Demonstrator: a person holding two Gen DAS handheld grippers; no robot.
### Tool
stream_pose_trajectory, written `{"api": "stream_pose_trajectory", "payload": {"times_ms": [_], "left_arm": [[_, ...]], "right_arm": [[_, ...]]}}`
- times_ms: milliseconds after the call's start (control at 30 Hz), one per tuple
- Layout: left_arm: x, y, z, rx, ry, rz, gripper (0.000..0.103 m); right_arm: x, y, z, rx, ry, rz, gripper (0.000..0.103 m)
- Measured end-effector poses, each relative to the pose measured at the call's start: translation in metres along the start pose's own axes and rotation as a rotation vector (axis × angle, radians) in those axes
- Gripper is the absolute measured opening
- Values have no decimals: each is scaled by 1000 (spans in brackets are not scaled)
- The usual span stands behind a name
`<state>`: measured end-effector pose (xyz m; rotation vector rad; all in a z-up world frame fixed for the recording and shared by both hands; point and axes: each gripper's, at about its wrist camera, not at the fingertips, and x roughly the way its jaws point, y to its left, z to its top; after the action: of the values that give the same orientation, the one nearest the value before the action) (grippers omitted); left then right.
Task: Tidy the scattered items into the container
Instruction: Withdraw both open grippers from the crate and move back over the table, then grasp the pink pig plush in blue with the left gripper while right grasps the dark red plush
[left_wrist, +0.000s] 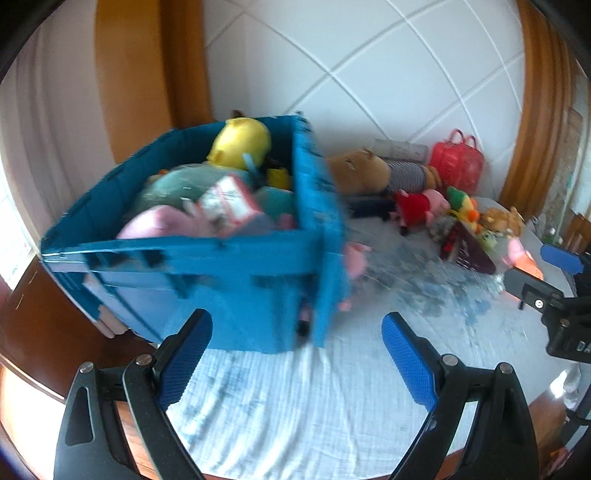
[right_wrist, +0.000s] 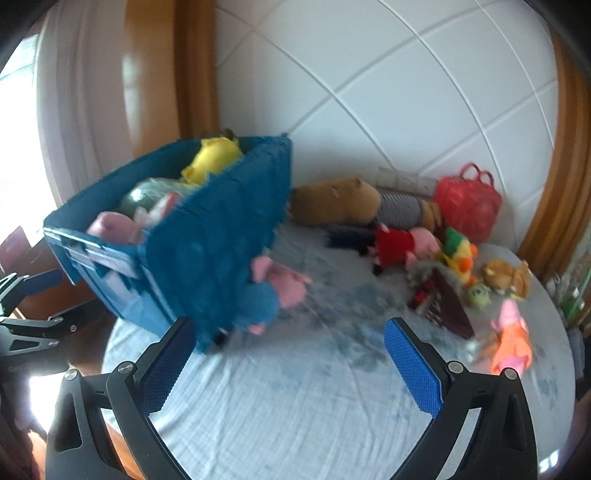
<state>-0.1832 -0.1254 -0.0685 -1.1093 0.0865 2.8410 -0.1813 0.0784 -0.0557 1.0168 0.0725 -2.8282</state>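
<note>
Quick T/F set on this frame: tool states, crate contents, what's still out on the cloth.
1. Both tools, left and right, are open and hold nothing. True.
2. The blue plastic crate is empty. False: it holds soft toys, including a yellow plush.
3. A red mesh bag with handles sits by the tiled wall. True.
4. The brown capybara-like plush is inside the crate. False: it lies on the cloth beside it.
5. A pink pig plush in blue lies against the crate's outer side. True.

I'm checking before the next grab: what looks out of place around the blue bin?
A pink and blue plush lies outside the blue bin, against its side on the cloth, not inside.
</note>
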Motion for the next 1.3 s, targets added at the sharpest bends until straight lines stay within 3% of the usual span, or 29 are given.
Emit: {"api": "stream_pose_trajectory", "payload": {"times_ms": [267, 533, 767, 1033, 1300], "left_arm": [[23, -83, -15, 30, 70, -37, 94], [64, -133, -16, 77, 152, -57, 94], [110, -149, 2, 73, 187, -87, 94], [177, -144, 30, 83, 239, -91, 94], [238, -144, 40, 83, 307, -58, 94]], "right_arm": [[-5, -77, -35, 36, 68, -33, 103], [4, -126, -54, 82, 124, -58, 103], [32, -158, -51, 114, 176, -89, 103], [95, -184, -26, 148, 239, -133, 103], [136, -212, -26, 180, 303, -149, 103]]}}
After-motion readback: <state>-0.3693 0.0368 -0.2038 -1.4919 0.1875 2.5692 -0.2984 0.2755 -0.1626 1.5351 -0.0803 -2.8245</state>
